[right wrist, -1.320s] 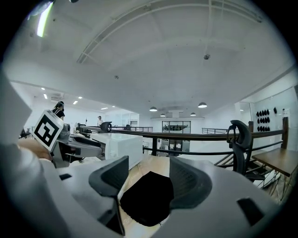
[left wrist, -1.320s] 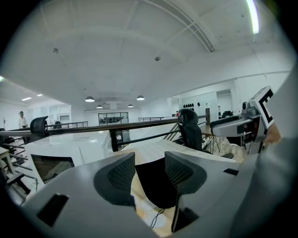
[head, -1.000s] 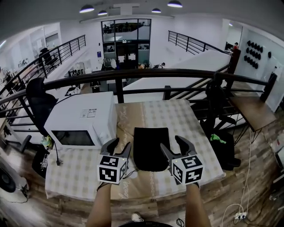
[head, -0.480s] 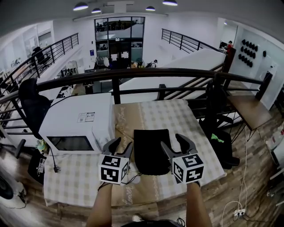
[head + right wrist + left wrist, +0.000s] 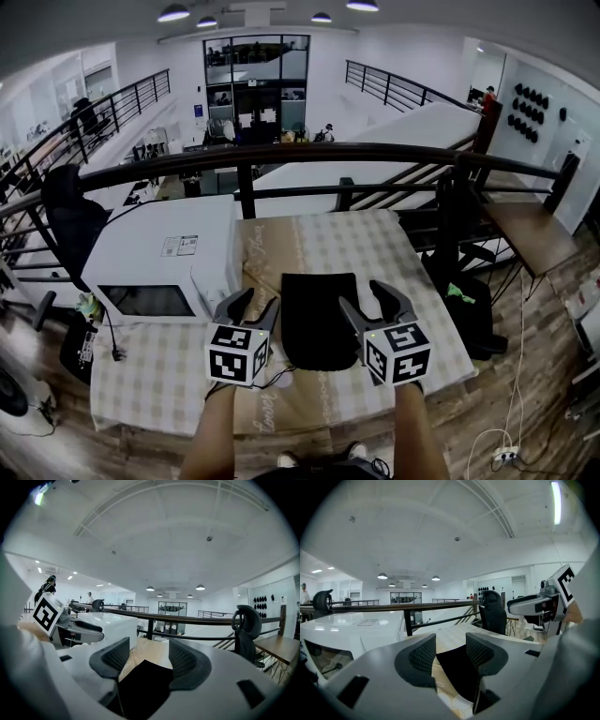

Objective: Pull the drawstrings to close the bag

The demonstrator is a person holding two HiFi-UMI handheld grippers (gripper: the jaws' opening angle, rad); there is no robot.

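From where I stand, the white microwave (image 5: 164, 272) takes up the left of the tabletop (image 5: 375, 244), well clear of the work. Next along, the left gripper (image 5: 251, 307) hangs over the near part of the checked cloth. Its jaws are moderately apart and have nothing between them; its own view shows only cloth and the dark edge of the bag through the gap.

The black bag (image 5: 319, 314) lies flat in the middle of the tabletop, between the two grippers and touched by neither. A thin cord (image 5: 275, 373) seems to trail on the cloth by the bag's near left corner. I cannot say for sure that it is a drawstring, and I cannot make out one on the right side at all.

The right gripper (image 5: 370, 305) mirrors the left, jaws parted and empty, with the bag's right edge below and beyond them.

To my eye the job has not started, and the step in hand is finding and pinching the strings. Each gripper would do best to come down low at the bag's mouth and close on cord alone, not on fabric. Then they should pull outward to opposite sides together, evenly, so the light bag cinches rather than slides across the cloth.
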